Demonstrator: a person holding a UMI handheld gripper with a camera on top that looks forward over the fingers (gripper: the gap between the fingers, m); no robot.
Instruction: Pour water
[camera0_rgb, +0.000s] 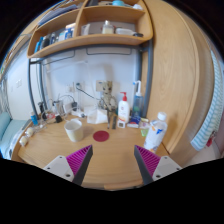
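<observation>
I hold the gripper above a wooden desk, its fingers spread apart with nothing between them (magenta pads face inward). Beyond the fingers stands a pale cup; I cannot tell what it holds. Beside it lies a small red disc. Farther back stands a white bottle with a red pump top, and off to the right a clear bottle with a blue cap. Wooden shelves carrying small items run above the desk, against a white wall.
</observation>
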